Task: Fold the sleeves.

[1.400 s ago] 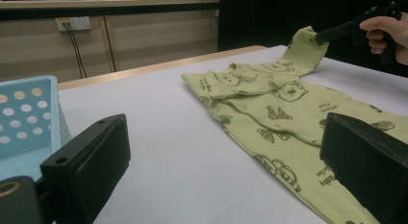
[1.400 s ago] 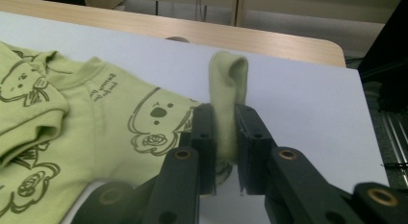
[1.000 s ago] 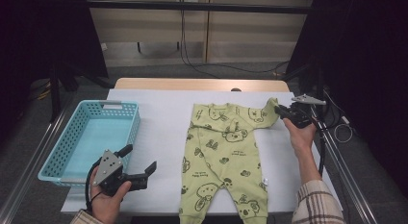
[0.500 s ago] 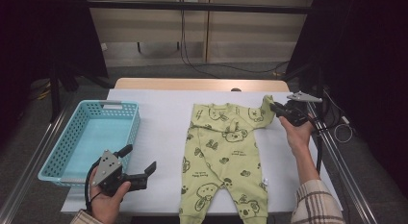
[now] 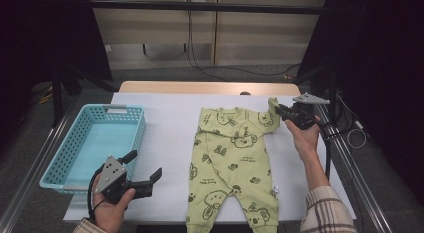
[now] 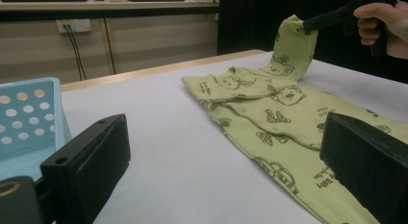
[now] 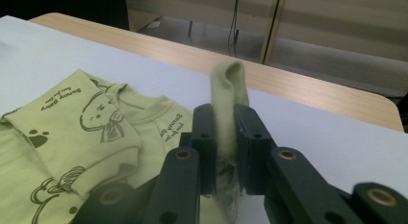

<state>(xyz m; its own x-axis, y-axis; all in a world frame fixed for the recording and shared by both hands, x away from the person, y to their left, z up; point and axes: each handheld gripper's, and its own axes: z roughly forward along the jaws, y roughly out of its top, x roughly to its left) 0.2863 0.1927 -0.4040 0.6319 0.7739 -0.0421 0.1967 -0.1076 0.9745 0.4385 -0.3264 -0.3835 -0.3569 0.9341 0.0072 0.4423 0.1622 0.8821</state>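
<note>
High view: a light green baby romper printed with bears lies flat on the white counter, a little toward 3 o'clock of the middle, neckline toward 12 o'clock and legs reaching the 6 o'clock edge. At about 2 o'clock the right gripper is clenched on the romper's sleeve, whose cuff is lifted off the counter; the right hand comes in from the lower right in a plaid sleeve. At 8 o'clock the left gripper sits in the left hand near the counter's edge with its jaws spread and nothing between them. A turquoise plastic basket stands at 9 o'clock, well apart from the romper.

Left gripper view: the two black jaws stand wide at 7 and 4 o'clock over bare counter, released. The romper spreads across the right half, and at 1 o'clock its sleeve rises upright, pinched at the top by the right gripper in the right hand. A corner of the basket shows at 9 o'clock.

Right gripper view: the jaws, rising from 6 o'clock, press together on the sleeve, its folded cuff sticking up above the pads. The romper's chest, with a bear print and lettering, lies at 8 o'clock on the counter.
</note>
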